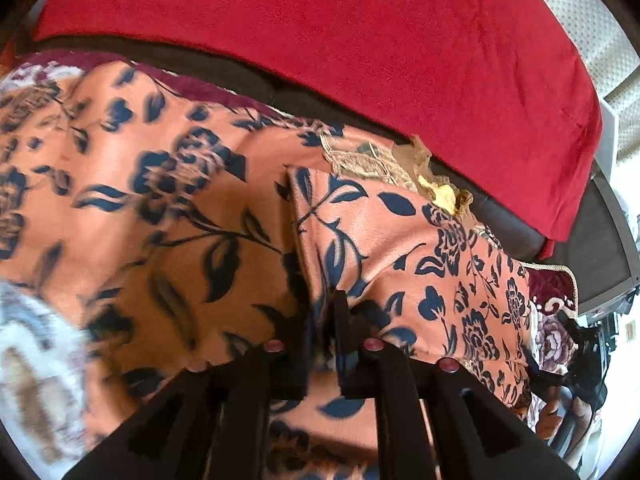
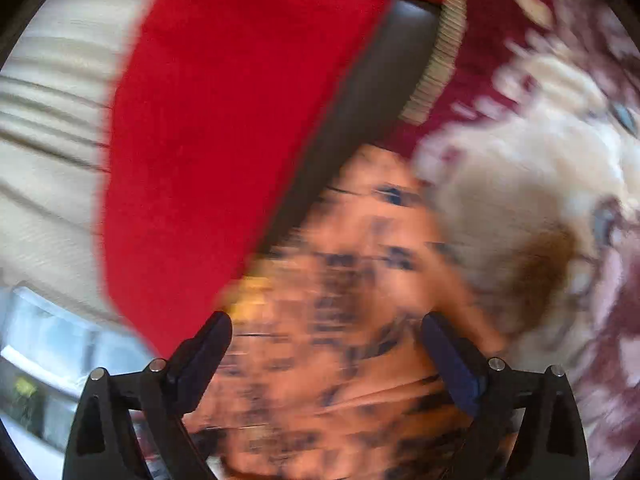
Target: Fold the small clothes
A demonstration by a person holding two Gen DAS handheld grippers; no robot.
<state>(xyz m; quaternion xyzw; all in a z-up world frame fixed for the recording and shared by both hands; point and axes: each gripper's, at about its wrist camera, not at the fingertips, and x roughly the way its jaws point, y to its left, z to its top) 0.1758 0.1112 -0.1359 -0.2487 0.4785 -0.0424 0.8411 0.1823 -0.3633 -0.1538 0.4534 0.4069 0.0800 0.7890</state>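
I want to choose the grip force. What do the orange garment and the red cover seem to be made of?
Orange garment: probably a soft woven fabric, matt with a slight sheen, printed with dark blue flowers; it creases softly where the left gripper pinches it. Its gold trim looks like lace or embroidery. Red cover: apparently velvet or plush; a fine, matt nap shows.

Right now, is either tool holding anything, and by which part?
The left tool is shut on the orange floral garment, pinching a raised fold of it. The right tool is open above the same cloth, holding nothing.
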